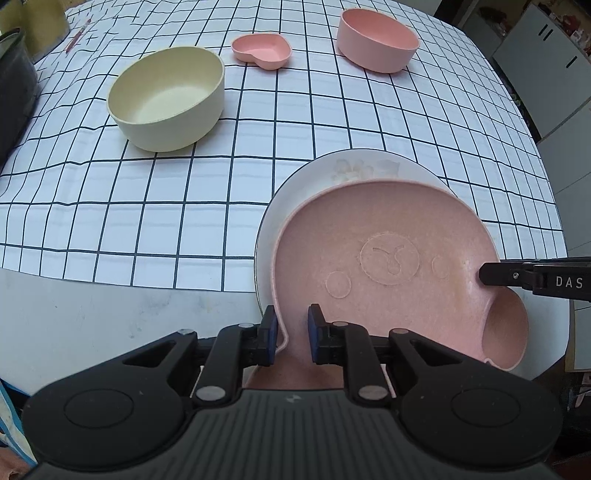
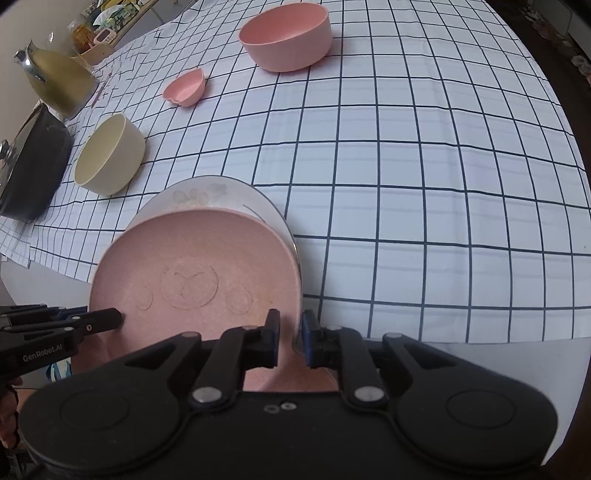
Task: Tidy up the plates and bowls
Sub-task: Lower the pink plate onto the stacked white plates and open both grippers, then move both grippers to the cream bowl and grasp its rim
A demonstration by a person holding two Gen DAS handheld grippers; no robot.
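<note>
A pink bear-shaped plate lies on a white plate at the table's near edge. My left gripper straddles the pink plate's left rim, one finger outside and one inside, with a gap still showing. My right gripper straddles the right rim of both plates, jaws close on it. A cream bowl, a small pink heart dish and a pink bowl stand farther back.
The checked tablecloth covers the table. A black pot and a glass jug stand at the far left. White cabinets lie beyond the table's right side.
</note>
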